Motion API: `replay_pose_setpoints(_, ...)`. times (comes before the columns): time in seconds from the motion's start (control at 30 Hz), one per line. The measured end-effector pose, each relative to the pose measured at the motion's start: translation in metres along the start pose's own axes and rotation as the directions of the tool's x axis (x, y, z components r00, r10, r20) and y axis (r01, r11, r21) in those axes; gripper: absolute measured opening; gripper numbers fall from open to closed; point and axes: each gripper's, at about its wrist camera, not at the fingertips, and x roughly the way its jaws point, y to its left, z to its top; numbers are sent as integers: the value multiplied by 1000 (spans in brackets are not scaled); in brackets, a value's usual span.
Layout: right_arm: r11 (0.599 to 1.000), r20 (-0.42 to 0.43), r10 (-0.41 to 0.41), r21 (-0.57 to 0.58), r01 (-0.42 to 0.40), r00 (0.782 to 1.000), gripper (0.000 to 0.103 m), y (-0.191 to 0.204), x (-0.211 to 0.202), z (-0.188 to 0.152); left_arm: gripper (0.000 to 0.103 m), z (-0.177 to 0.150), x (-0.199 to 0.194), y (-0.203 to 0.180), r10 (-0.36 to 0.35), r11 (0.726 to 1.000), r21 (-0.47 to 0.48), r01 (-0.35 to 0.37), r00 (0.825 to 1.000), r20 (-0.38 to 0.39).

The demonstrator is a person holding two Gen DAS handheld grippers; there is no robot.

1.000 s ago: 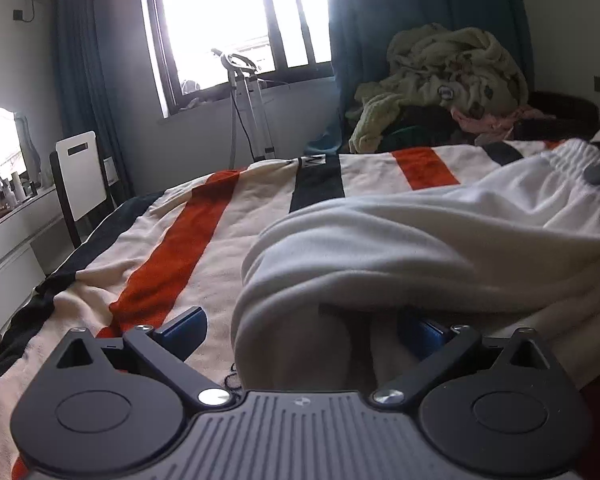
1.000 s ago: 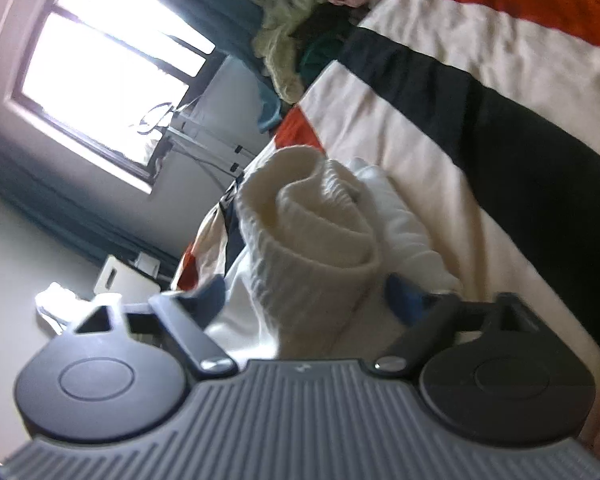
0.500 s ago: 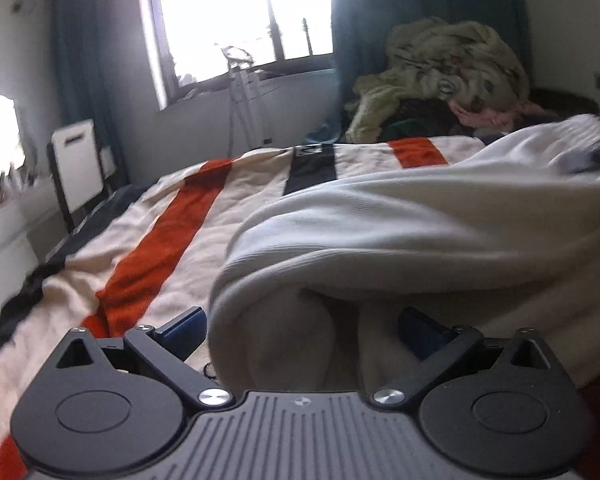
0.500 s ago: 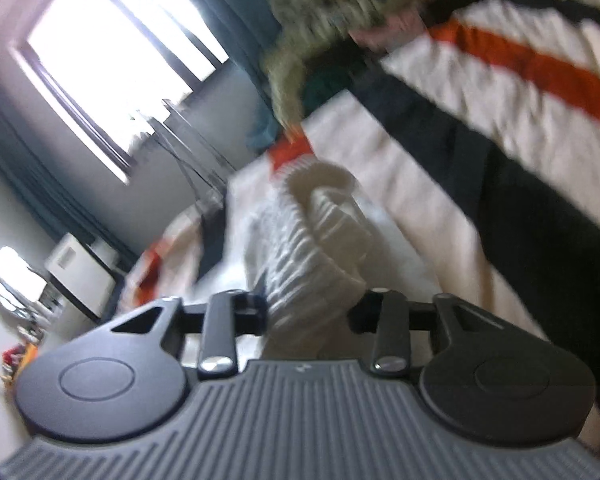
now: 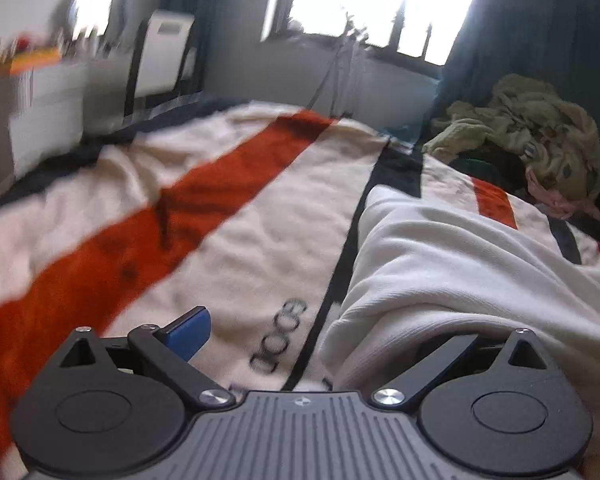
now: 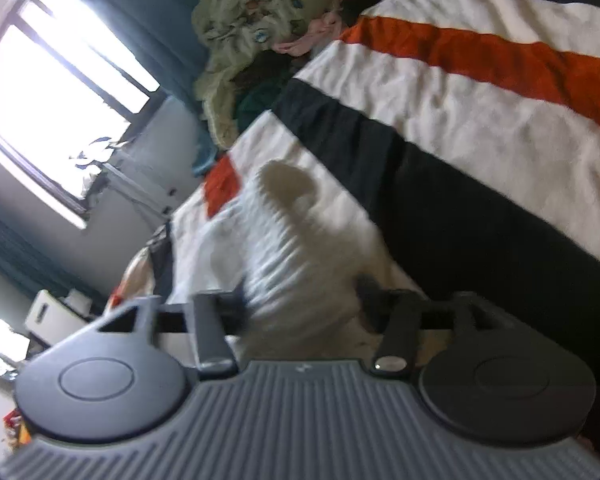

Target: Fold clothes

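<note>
white garment on striped blanket, draped over right-hand jaw of left gripper | jaws wide, nothing pinched | right gripper part-closed on ribbed hem, gathered between jaws | soft, limp, light; grip at hem, corners

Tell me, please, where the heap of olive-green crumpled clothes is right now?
The heap of olive-green crumpled clothes sits at the far right of the left wrist view, beyond the striped blanket, against the dark teal curtain.
</note>
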Motion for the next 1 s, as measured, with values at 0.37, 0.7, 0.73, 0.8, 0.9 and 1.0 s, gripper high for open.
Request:
replay_pose_setpoints(0.37,997,-235,54,-33,-63,971,100,11,30,-25,100,-3,4,21,-25,994,-111,19,998,-55)
replay_pose_setpoints(0.7,995,-87,48,-81,-55,995,38,18,-10,-20,101,2,12,18,-220,968,-157,197,964,-149)
replay_pose_setpoints(0.73,995,-69,49,-89,-55,996,38,19,-14,-20,103,2,14,18,-244,960,-176,217,958,-152)
replay_pose_setpoints(0.8,995,-67,44,-84,-49,997,38,18,-12,-18,103,3,19,19,-292,943,-213,256,944,-156)
replay_pose_setpoints(0.9,996,-66,34,-79,-39,997,38,17,-6,-17,103,5,26,20,-362,911,-270,313,919,-158)
replay_pose_setpoints(1.0,996,-62,28,-81,-33,998,38,16,-2,-19,101,6,33,22,-431,872,-325,365,889,-157)
